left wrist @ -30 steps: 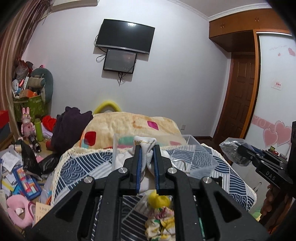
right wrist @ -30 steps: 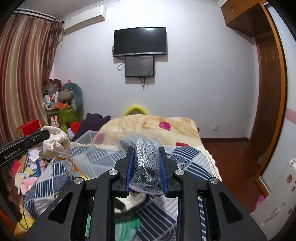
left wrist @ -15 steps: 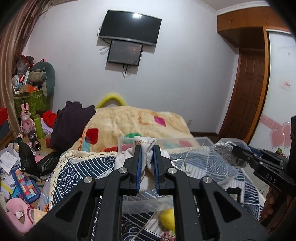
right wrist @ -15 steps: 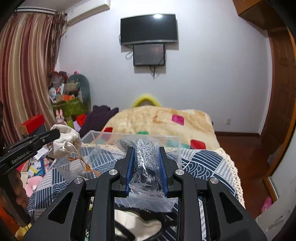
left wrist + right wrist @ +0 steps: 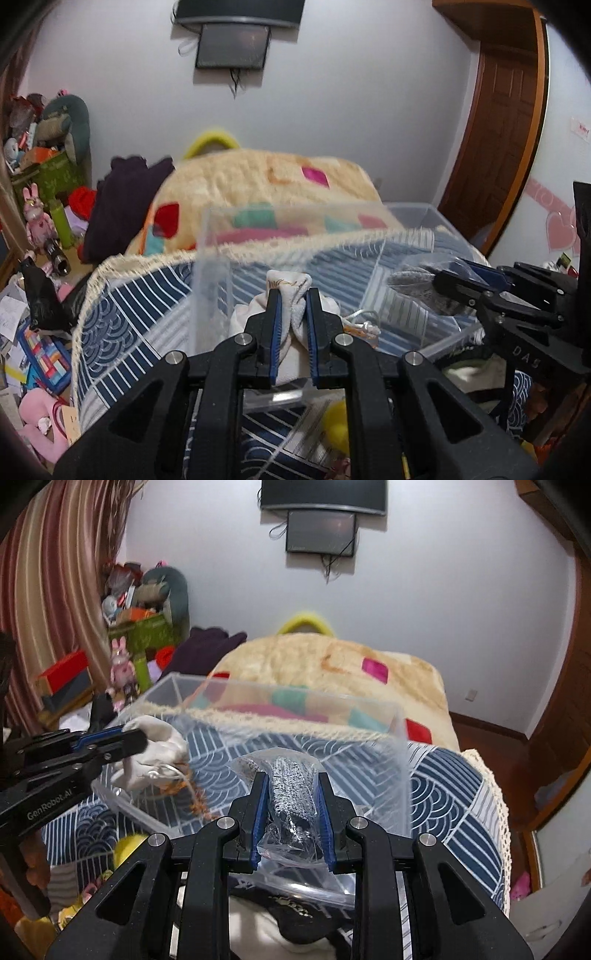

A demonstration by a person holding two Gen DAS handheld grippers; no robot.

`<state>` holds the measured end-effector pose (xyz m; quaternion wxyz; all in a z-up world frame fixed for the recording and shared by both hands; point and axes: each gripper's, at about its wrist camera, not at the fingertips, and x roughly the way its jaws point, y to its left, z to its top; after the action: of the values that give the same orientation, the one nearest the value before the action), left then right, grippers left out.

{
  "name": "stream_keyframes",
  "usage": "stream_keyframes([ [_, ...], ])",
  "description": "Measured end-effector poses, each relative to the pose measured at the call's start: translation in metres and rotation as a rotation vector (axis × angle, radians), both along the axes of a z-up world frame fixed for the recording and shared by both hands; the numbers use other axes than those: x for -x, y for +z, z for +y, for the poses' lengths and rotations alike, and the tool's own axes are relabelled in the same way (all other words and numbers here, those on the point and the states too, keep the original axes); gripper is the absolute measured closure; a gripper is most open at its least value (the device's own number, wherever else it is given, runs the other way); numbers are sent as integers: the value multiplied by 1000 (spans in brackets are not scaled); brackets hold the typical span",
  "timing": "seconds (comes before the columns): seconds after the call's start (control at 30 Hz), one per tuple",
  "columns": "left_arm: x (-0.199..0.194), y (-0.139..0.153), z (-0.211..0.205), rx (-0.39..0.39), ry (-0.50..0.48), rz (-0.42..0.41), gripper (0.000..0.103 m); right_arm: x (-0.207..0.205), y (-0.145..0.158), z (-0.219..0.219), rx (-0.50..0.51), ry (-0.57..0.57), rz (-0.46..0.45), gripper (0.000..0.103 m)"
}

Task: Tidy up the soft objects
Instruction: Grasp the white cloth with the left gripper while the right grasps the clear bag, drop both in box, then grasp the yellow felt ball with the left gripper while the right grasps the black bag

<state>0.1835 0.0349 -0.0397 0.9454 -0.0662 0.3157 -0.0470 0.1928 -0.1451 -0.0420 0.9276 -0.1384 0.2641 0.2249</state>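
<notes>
1. Two hand-held grippers reach forward side by side over a clear plastic bin [image 5: 406,236] that sits on a bed with a navy wave-patterned cover [image 5: 122,317].
2. The left gripper [image 5: 293,295] is level and points toward the far wall; in the right wrist view it enters from the left edge [image 5: 131,740], angled toward the bin's middle.
3. The white drawstring pouch [image 5: 291,291] it carries stands roughly upright, long axis vertical, gathered neck at the top and body hanging below the fingers, inside the bin's left part.
4. The left jaws are nearly closed, pinching the pouch's upper part between the blue pads [image 5: 275,325]; the pouch's cord and orange tassel [image 5: 199,801] dangle down to its right.
5. The right gripper [image 5: 291,786] is also level and aimed at the far wall; in the left wrist view it comes in from the right edge [image 5: 447,280], pointing leftward over the bin.
6. The clear bag of grey knit fabric [image 5: 291,794] lies with its long axis along the fingers, its far end toward the bin's back wall, over the bin's right part.
7. The right jaws stand a little wider than the left, clamped on the bag's sides, with crumpled plastic bulging out beneath.
8. A yellow soft item [image 5: 338,421] lies on the cover just in front of the bin.
</notes>
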Motion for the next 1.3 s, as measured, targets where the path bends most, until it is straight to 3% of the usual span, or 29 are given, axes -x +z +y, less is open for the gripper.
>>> stream_keyframes([
  [0.17,3,-4,-7,-18,-9,4,92,-2,-2,2,33,13,9,80],
  [0.3,7,-3,-8,-32,-11,16,83,0,0,1,37,20,6,77],
  [0.4,13,-2,-5,-40,15,8,68,5,4,0,25,27,-10,63],
  [0.47,20,1,-4,-36,17,-10,61,9,9,-1,15,27,-41,47],
  [0.73,44,18,-4,-72,26,-68,47,38,31,-12,-44,26,-158,25],
  [0.8,55,22,-3,-76,30,-94,41,46,35,-14,-65,35,-171,24],
  [1.03,87,27,-10,-102,2,-138,36,71,36,-21,-88,33,-220,20],
  [1.1,92,24,-14,-111,-10,-128,36,74,30,-24,-102,32,-205,17],
  [1.2,95,16,-17,-110,-22,-91,36,77,20,-27,-102,15,-201,0],
  [1.3,97,6,-15,-89,-25,-53,36,80,9,-29,-100,14,-183,0],
])
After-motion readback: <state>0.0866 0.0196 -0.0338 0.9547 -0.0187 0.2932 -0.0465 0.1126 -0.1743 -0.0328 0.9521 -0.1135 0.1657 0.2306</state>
